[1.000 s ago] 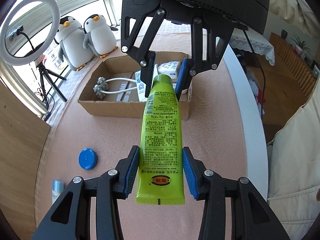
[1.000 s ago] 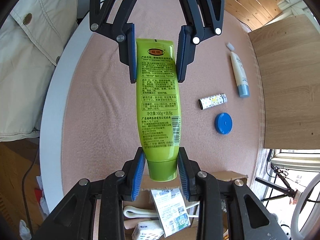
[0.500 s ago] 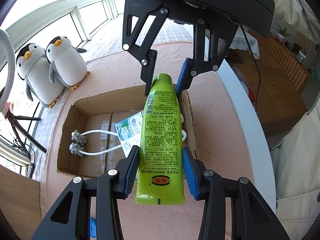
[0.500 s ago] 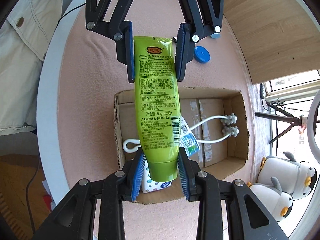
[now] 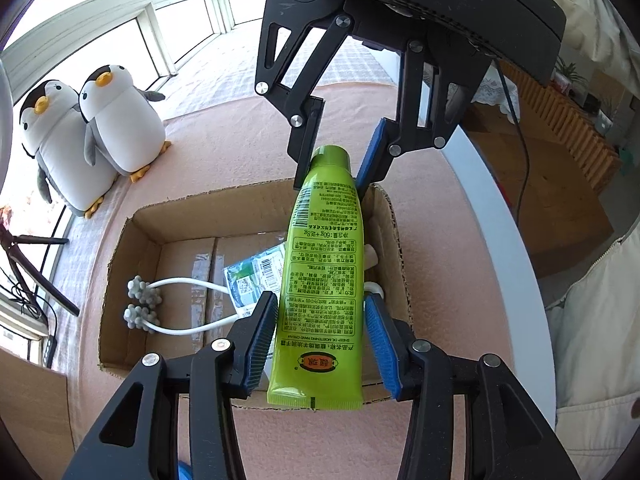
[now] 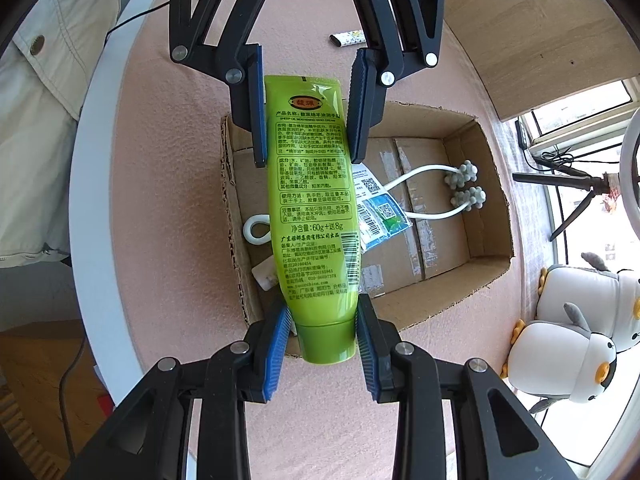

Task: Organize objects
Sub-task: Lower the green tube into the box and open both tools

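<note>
A green hand-cream tube (image 5: pixel 325 276) hangs lengthwise between both grippers, above the right end of an open cardboard box (image 5: pixel 132 240). My left gripper (image 5: pixel 320 320) is shut on the tube's flat crimped end. My right gripper (image 6: pixel 322 336) is shut on the tube (image 6: pixel 310 200) at its cap end. Each gripper shows at the top of the other's view. The box (image 6: pixel 492 216) holds a white massage roller (image 5: pixel 168 308), a blue-green sachet (image 5: pixel 252 280) and a small pale item half hidden under the tube.
Two plush penguins (image 5: pixel 100 132) stand on the pink table beyond the box's far left corner. A small patterned stick (image 6: pixel 348 39) lies on the table past the box. The white table edge (image 5: pixel 508 208) runs along the right, with a beige jacket beside it.
Both grippers have carried the tube from over the bare table to above the box, and the box now fills the middle of both views. The grips on the tube are unchanged.
</note>
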Demonstrator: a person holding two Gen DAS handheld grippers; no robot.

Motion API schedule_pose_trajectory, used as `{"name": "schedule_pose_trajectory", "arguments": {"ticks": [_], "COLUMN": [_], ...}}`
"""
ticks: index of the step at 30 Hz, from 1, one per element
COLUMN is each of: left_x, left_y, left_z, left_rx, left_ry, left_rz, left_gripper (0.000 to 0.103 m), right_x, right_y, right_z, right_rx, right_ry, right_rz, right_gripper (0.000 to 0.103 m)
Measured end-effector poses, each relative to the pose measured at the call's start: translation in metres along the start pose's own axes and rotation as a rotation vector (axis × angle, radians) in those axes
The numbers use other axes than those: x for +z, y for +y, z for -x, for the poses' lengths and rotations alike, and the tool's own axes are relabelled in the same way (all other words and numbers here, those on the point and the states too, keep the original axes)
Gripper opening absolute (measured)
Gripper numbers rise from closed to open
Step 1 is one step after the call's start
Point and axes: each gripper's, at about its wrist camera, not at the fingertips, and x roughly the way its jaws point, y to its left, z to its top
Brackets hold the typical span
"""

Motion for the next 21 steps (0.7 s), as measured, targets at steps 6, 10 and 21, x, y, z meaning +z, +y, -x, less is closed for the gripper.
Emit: {"name": "schedule_pose_trajectory", "arguments": {"ticks": [6,10,21], "left_x": [-0.011,-0.022,-0.089], "left_y": [0.005,0.008,0.006], "left_z": [0.004,0.012,0.057], "left_rx": [0.129,0.165,0.292], "left_ry": [-0.002,-0.004,-0.009], "left_rz": [0.026,0.043,0.177], "left_gripper": [0.087,0.087,0.092], "right_x": [-0.003,-0.006,0.018], "right_y": [-0.006,-0.013,-0.023], "right_z": [-0.004,0.001,0.015], "right_rx": [-0.024,-0.039,-0.083], "right_ry": [0.007,0.001,-0.020], "right_rz": [-0.052,-0.081,-0.130], "right_gripper": [0.048,0.050,0.054]}}
